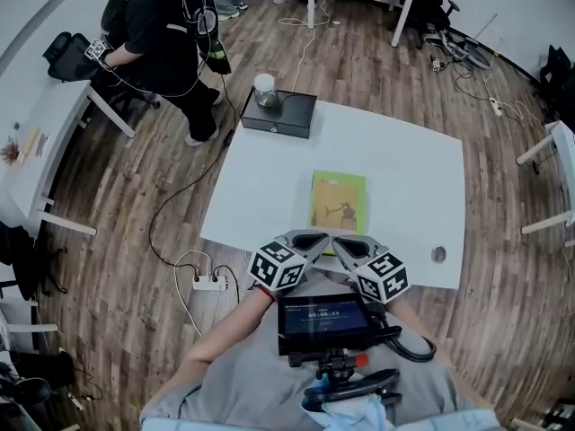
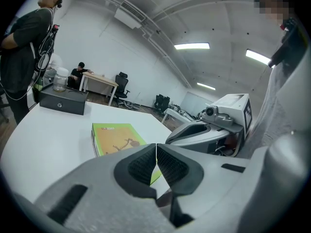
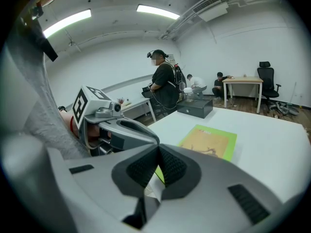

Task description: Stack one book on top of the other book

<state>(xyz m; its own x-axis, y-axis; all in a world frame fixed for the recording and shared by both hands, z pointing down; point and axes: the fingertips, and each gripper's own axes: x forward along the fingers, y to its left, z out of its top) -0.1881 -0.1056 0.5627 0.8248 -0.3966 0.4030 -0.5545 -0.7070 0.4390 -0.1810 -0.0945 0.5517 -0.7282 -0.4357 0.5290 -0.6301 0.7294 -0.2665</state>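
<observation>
The green book is laid flat on the table, just beyond the grippers. The left gripper and right gripper are held closed and empty, apparently parked clear of it. A second book cannot be distinguished.

Left gripper jaws pressed together, nothing between; green book flat on white table, just beyond the tips; right gripper just right of book; black box well behind book, jar on top
</observation>
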